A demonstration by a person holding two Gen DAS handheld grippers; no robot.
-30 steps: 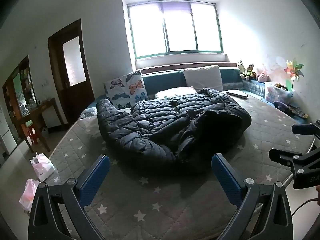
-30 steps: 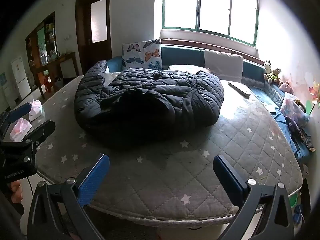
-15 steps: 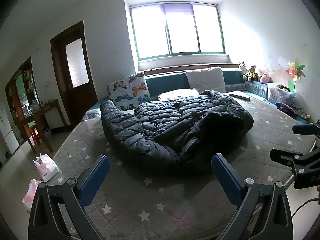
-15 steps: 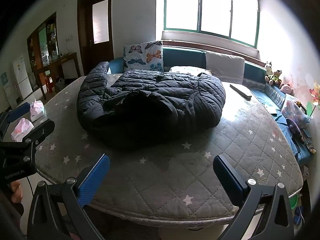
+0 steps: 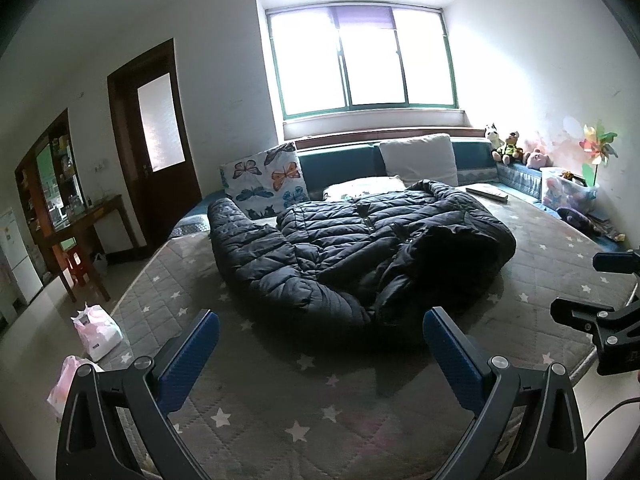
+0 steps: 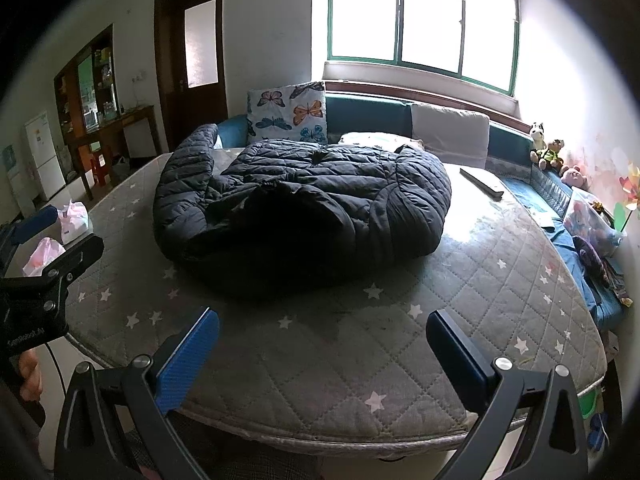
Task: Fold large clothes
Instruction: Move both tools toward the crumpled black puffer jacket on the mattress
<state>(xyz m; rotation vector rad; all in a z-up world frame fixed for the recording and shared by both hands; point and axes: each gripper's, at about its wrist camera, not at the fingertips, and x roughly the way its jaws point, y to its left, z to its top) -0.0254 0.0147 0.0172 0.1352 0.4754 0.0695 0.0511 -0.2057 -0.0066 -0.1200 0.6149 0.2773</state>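
Both tongs are held out level side by side above the near edge of the bed (image 6: 460, 368), each spread wide with nothing between its blue-padded fingers. The left tongs (image 5: 320, 346) point across the bed from its near left part; in the right wrist view they appear at the left border (image 6: 60, 236), a fingertip of the holding hand (image 6: 30, 370) showing under the black body. The right tongs (image 6: 322, 350) sit further right along the same edge, and show at the right border of the left wrist view (image 5: 586, 286), also parted.
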